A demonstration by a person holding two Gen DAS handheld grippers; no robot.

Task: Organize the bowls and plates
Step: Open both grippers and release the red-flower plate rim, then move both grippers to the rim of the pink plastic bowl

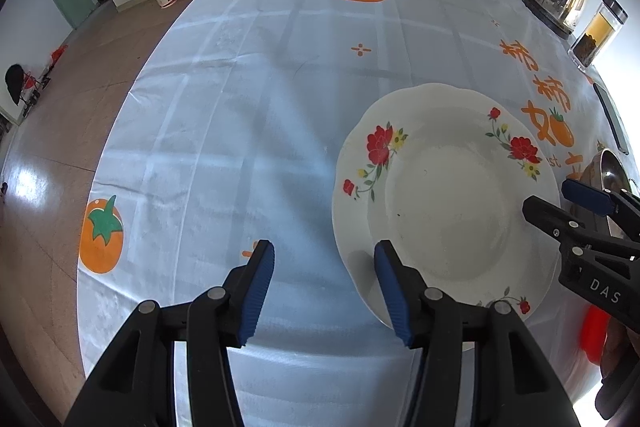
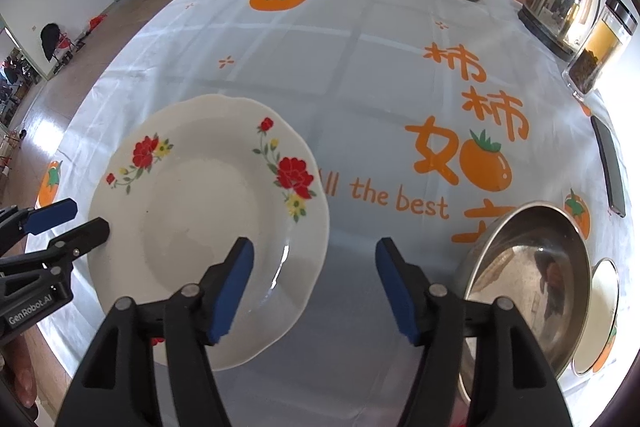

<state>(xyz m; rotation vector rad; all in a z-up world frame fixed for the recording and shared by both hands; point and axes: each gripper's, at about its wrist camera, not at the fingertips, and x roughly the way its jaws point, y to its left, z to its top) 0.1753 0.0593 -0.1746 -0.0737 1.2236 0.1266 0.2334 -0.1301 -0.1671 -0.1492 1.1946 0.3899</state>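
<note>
While both sets of tongs stand spread with nothing pinched, the flowered white plate [image 2: 208, 227] lies flat on the bench [image 2: 360, 75], lower left of the right wrist frame and lower right of the left wrist frame. The left tongs [image 1: 324, 287] straddle the plate's near rim; the right tongs [image 2: 314, 287] have one pad over its opposite edge. A steel bowl [image 2: 528, 287] sits lower right, beside the right tongs.
</note>
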